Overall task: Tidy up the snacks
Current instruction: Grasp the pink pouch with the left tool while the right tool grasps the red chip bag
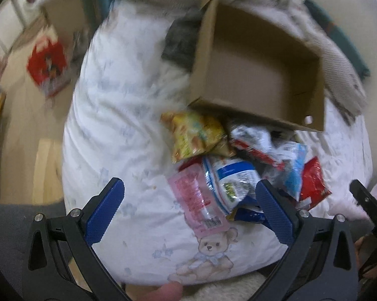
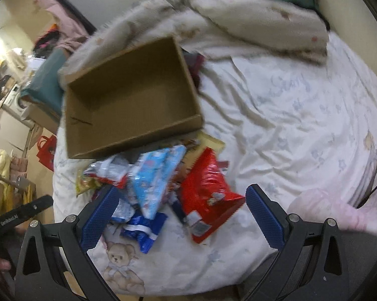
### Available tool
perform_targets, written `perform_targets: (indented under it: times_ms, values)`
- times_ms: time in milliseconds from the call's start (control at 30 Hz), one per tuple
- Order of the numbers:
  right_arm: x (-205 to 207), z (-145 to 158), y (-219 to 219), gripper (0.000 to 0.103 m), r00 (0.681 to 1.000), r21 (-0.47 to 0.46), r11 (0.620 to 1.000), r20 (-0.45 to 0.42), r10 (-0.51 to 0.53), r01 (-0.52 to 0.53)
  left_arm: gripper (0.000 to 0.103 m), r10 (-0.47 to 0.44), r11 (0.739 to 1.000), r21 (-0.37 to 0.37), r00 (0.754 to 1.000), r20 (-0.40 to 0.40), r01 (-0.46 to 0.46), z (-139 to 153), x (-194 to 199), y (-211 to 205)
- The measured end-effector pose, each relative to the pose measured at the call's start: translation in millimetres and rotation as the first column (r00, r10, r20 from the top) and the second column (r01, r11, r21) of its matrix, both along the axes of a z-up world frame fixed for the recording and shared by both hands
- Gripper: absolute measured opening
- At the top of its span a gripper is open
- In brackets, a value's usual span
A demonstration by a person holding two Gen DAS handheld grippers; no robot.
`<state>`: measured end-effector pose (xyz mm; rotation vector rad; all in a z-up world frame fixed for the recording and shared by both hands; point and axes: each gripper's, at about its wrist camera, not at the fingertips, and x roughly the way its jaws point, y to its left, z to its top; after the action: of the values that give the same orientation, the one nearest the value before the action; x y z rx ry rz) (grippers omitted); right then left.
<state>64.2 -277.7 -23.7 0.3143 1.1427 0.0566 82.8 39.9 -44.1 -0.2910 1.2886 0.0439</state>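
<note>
The left tool [image 1: 188, 200] hangs nearest the lens, its blue pads spread wide and holding nothing, above the bed [image 1: 118, 130]. Between its fingers lies a pink pouch [image 1: 197, 198] on the white quilt, just above a printed teddy bear [image 1: 209, 253]. A white and blue bag [image 1: 232, 178] overlaps the pink pouch on its right, and the right finger's pad covers that bag's far edge. Beyond them a yellow bag [image 1: 196, 135] rests against the near wall of an open cardboard box [image 1: 258, 75], which looks bare inside. A red bag [image 1: 312, 183] sits at the pile's right side.

The right tool [image 2: 182, 208] is likewise spread wide and grips nothing. Beneath it lie the red bag [image 2: 208, 193], a light blue bag [image 2: 156, 178] and a dark blue bag [image 2: 144, 228], heaped together and touching. The box [image 2: 128, 95] stands just behind the heap, its open top tipped toward the camera. A fluffy blanket [image 2: 238, 17] is bunched at the far end of the bed [image 2: 301, 115]. The left tool's black body [image 2: 20, 213] shows at the left edge. Both views are somewhat blurred.
</note>
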Motion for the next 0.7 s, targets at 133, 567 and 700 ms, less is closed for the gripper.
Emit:
perform_targets:
  times_ms: [133,567,700]
  values:
    - [27.8,-25.9,-18.4,0.103,0.983,0.012,0.999,-0.181,0.038,-0.036,0.1,0.082,0.991,-0.094,0.982,-0.169,-0.098,-44.1,4.0,11.8]
    - [47.8,-55.2,-19.8,0.103,0.971,-0.005,0.998,-0.233,0.06,-0.063,0.075,0.139,0.968,-0.152,0.934,-0.328,-0.197,-124.7,-4.8,1.5]
    - [47.7,-64.0,-23.2,0.103,0.967,-0.027,0.999,-0.254,0.038,-0.046,0.072,0.134,0.978,-0.114,0.946,-0.295,-0.174,-122.8,-8.9,-10.4]
